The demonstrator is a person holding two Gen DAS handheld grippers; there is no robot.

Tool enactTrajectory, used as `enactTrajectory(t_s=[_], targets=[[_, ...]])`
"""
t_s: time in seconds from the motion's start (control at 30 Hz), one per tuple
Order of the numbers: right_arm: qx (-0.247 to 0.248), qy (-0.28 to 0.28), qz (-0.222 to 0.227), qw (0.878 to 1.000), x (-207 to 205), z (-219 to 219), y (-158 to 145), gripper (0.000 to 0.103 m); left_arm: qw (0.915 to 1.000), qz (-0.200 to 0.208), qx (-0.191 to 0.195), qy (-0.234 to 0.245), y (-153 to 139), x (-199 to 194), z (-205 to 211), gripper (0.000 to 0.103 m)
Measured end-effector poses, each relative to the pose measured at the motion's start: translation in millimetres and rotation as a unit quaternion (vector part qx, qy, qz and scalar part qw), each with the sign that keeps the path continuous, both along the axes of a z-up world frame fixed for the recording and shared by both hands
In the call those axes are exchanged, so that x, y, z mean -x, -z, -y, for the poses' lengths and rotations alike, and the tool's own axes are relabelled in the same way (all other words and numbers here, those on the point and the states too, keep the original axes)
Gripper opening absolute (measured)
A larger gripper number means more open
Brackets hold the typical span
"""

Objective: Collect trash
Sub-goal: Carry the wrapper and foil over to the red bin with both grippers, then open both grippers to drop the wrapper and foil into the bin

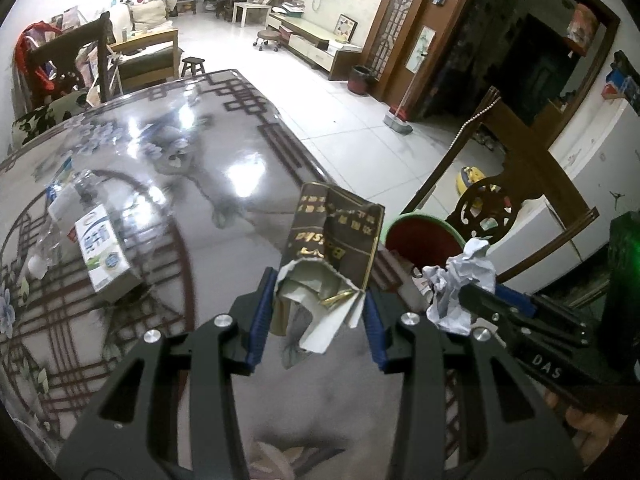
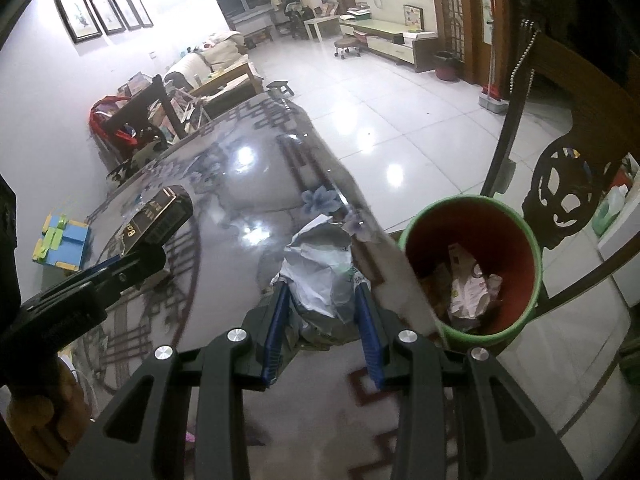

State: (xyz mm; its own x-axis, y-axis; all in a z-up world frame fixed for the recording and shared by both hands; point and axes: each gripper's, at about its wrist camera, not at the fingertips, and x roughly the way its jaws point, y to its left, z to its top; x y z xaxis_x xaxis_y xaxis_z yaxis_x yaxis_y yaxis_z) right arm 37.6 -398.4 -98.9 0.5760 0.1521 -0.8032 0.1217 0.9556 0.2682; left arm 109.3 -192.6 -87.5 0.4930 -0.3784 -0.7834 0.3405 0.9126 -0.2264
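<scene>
Both pairs of jaws are closed on trash. My left gripper [image 1: 318,300] clamps a torn brown carton [image 1: 334,236] with gold lettering between its blue pads [image 1: 259,316]; the carton stands up out of the grip, its ripped white flap hanging below the fingertips. My right gripper [image 2: 322,316] pinches a crumpled ball of white paper [image 2: 316,268] the same way, the wad bulging above and between the pads.

Both loads are over the glossy table [image 1: 168,152], near its right edge. Just past that edge, lower than the tabletop, sits the bin [image 2: 532,240], green on the rim and red inside, with some pale wrappers already lying at its bottom. From the right wrist view the paper ball is beside the bin's mouth, not above it. From the left wrist view the carton is just short of the rim.

Toward the table's left edge a white and green box [image 1: 105,256] lies flat, with a clear plastic bottle [image 1: 60,216] next to it. A dark carved chair [image 1: 516,188] stands behind the bin.
</scene>
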Motion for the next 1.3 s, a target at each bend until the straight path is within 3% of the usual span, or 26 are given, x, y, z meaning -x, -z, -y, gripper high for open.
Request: enactTrajectory(t_s=[0.63,1.03,1.3], targets=[[-0.019,0.024,0.008,1.0,-11,77,-2,0.033,0.9998,0.009,-0.013,0.009,-9,-12,62,0.039],[-0.031,0.064,-0.004,0.997,-19,148,7,0.033,0.9987,-0.003,-0.019,0.046,-1,-25,132,0.039],[-0.036,0.094,-0.035,0.994,-33,197,31,0.033,0.9957,-0.028,-0.009,0.087,11,-36,177,0.04]])
